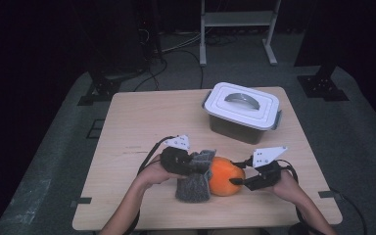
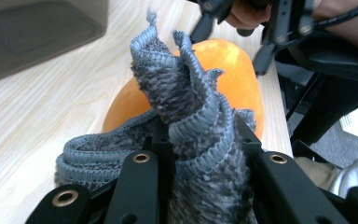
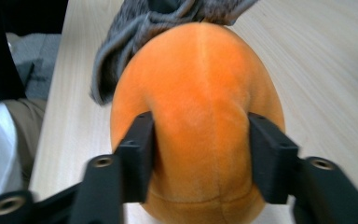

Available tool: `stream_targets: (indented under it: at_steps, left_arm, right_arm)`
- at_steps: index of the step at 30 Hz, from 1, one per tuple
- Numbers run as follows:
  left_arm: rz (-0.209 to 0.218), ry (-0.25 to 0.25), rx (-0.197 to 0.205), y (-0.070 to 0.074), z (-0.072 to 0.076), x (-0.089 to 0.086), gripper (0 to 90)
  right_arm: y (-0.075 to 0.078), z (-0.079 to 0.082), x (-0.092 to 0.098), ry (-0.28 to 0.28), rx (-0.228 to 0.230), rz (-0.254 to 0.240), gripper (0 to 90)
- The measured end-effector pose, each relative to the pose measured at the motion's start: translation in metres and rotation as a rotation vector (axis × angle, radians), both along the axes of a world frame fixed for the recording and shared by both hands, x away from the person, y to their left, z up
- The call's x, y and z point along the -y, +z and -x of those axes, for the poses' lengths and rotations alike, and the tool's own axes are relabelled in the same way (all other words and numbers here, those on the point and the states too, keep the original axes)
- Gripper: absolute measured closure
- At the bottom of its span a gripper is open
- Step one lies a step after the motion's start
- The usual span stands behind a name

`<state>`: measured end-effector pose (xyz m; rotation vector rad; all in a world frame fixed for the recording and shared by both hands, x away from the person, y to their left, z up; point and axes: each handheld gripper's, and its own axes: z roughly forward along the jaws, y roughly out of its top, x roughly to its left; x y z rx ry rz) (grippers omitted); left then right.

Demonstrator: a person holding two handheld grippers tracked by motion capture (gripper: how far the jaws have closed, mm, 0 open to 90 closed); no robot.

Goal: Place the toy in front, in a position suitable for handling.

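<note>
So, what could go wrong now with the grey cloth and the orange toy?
The left gripper pinches only a bunched fold of the grey cloth, so it may slip out when pulled. The right gripper dents the soft orange toy near its end; the toy could squirt free and roll toward the table edge.

Near edge: we see the orange plush (image 1: 226, 176) and grey cloth (image 1: 195, 177) touching, blocking passage between them.
Far right: white-lidded box (image 1: 242, 111) stands in the way.
Left half of table (image 1: 127, 122): we find bare wood, open passage.
</note>
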<state>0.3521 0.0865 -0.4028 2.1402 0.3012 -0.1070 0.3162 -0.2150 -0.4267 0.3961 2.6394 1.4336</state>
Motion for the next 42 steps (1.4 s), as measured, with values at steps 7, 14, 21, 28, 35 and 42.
stream_targets:
  at_steps: [7,14,21,28,35,42]
  left_arm:
    - [0.007,-0.023,0.002,0.004,0.001,0.007,69.1]
    - [-0.021,-0.003,-0.019,-0.002,-0.004,-0.004,69.2]
    - [0.025,-0.027,-0.047,-0.007,-0.001,-0.008,69.9]
    - [0.042,-0.046,-0.019,0.012,0.002,-0.014,70.2]
    - [0.046,-0.058,0.002,0.020,0.006,-0.018,70.1]
    - [0.040,-0.018,-0.008,0.007,0.001,-0.022,69.7]
  right_arm:
    - [0.012,0.006,-0.014,-0.042,-0.002,0.031,21.9]
    - [0.000,0.002,-0.007,-0.018,0.026,0.029,43.5]
    - [0.002,0.005,-0.007,0.021,0.074,0.019,55.3]
    - [0.005,-0.003,-0.024,0.068,0.068,-0.055,57.0]
    - [0.003,-0.008,-0.042,0.120,0.048,-0.074,56.8]
    - [-0.005,-0.013,-0.025,0.091,0.043,-0.052,55.7]
